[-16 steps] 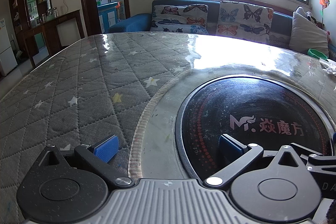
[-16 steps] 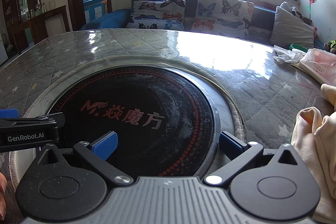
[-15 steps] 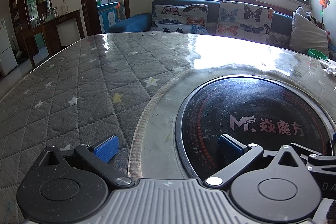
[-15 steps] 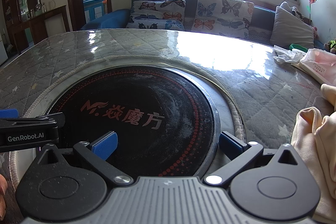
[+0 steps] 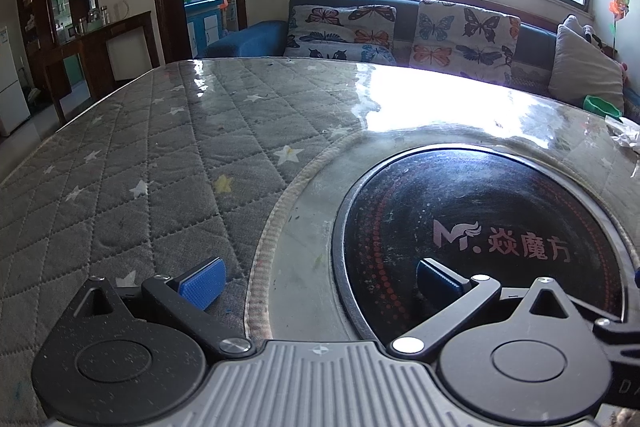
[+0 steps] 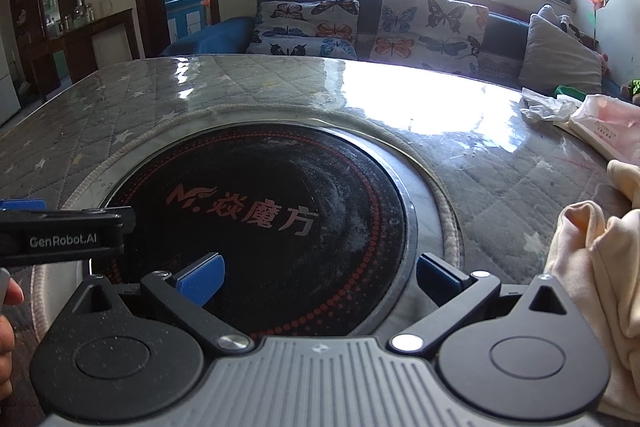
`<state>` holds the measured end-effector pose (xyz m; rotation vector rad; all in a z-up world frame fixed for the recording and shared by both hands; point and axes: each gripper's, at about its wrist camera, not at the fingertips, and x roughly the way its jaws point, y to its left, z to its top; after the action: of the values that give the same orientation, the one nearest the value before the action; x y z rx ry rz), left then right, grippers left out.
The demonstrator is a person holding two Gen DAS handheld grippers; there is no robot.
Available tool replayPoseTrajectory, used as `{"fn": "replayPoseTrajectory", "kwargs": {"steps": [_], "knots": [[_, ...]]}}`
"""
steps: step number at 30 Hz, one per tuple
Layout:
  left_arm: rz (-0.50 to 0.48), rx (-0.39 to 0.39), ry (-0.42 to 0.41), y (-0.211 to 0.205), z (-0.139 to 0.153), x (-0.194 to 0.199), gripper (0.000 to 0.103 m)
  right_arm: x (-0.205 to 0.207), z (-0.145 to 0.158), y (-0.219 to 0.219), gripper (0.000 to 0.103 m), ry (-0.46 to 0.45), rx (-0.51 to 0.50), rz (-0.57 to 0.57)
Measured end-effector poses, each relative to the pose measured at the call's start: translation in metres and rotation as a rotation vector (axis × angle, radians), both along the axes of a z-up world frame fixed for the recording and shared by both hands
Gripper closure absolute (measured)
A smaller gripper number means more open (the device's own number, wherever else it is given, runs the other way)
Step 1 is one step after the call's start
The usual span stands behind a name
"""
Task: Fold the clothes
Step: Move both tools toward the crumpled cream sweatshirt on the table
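Spread wide with nothing between them, both the left gripper (image 5: 318, 281) and right gripper (image 6: 318, 277) hover over the black round hob (image 6: 256, 227). Right of the hob lies the crumpled cream garment (image 6: 592, 267), ungrasped. Bunched folds risk a pinch through several layers, dragging it askew.

Prob. home living rm: sofa (image 5: 256, 41), butterfly cushions (image 6: 308, 23).

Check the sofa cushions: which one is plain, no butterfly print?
The grey cushion at the right end of the blue sofa. The two cushions left of it, the left butterfly cushion and the right butterfly cushion, both carry butterfly prints.
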<state>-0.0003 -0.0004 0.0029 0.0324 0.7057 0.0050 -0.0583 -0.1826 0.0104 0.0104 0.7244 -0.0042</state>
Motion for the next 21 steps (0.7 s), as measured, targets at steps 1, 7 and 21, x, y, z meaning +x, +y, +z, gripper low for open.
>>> {"fn": "replayPoseTrajectory", "kwargs": {"steps": [1,7,21], "knots": [[-0.003,0.001,-0.009,0.0,0.003,-0.003,0.0,-0.004,0.002,0.001,0.0,-0.006,-0.001,0.003],[-0.061,0.007,-0.042,-0.01,0.014,-0.028,0.0,-0.027,0.015,-0.001,0.0,-0.026,0.004,0.01],[-0.161,-0.012,-0.023,-0.021,0.025,-0.067,0.0,-0.095,0.033,-0.018,0.0,-0.074,0.002,-0.045]]}}
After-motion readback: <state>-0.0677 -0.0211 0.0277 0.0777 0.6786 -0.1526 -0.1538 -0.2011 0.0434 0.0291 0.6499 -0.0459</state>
